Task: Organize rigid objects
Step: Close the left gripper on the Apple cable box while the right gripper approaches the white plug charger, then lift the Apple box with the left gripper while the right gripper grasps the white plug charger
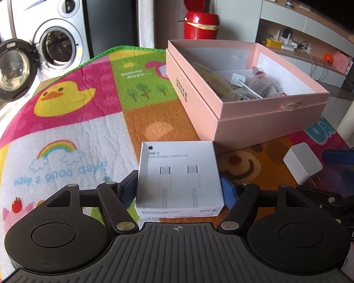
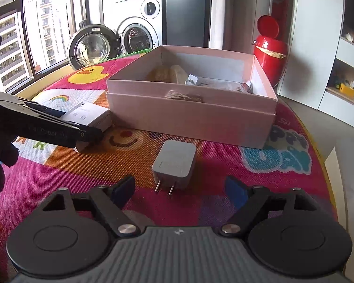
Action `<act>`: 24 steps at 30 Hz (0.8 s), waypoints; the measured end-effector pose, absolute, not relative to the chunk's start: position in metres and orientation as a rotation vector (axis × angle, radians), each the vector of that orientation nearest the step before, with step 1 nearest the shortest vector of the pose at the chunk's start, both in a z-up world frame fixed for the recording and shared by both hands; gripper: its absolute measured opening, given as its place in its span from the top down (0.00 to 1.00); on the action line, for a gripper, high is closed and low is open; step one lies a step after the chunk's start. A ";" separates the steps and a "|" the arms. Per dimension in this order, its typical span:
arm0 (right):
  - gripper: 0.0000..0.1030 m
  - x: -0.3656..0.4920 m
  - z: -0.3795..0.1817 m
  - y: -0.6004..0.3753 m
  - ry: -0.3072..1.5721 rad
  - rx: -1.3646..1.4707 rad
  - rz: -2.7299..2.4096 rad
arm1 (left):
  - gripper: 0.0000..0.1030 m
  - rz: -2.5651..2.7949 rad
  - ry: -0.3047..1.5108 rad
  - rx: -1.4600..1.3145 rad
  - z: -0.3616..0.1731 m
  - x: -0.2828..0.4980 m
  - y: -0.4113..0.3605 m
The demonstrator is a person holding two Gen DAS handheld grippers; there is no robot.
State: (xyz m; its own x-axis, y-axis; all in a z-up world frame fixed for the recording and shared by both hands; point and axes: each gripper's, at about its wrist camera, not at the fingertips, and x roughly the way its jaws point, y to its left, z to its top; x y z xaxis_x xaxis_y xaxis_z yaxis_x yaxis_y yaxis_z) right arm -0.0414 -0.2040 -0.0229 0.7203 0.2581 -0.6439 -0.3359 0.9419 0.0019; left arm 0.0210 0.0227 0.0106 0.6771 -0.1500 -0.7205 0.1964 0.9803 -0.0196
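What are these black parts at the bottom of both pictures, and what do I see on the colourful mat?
They are hand-held grippers; a person holds one in each hand, each carrying a camera that looks along its fingers. One picture comes from the left gripper, whose open fingers flank a white USB-C cable box. The other comes from the right gripper, open just before a white charger plug. Behind both stands an open pink box holding small items. Nothing is lifted yet.

White cable box [image 1: 179, 179]: apple logo, "USB-C", "60W Charge Cable (1 m)"; bottom small print unreadable. Play mat [image 1: 66, 127]: "Sunny days...", "Have a good day!!". Pink box [image 1: 236, 122] side: printed characters, illegible. Left gripper [image 2: 92, 136] arm: partly legible "Robot"
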 end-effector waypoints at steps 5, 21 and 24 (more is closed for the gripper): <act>0.45 -0.016 -0.014 -0.194 0.700 -0.143 0.295 | 0.27 -0.235 0.795 0.038 0.012 0.007 0.025; 0.69 -0.083 0.051 -0.227 0.593 -0.192 0.349 | 0.27 -0.499 0.708 0.002 0.062 -0.065 0.027; 0.69 -0.091 0.090 -0.240 0.484 -0.163 0.334 | 0.27 -0.517 0.619 -0.025 0.096 -0.057 0.025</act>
State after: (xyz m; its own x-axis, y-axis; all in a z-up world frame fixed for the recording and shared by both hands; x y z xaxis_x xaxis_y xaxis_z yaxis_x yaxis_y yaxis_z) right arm -0.0907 -0.2398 0.0898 0.8324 0.2751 -0.4810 -0.3514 0.9333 -0.0744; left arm -0.0567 0.0249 0.0958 0.6918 -0.4698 -0.5483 0.4554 0.8732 -0.1736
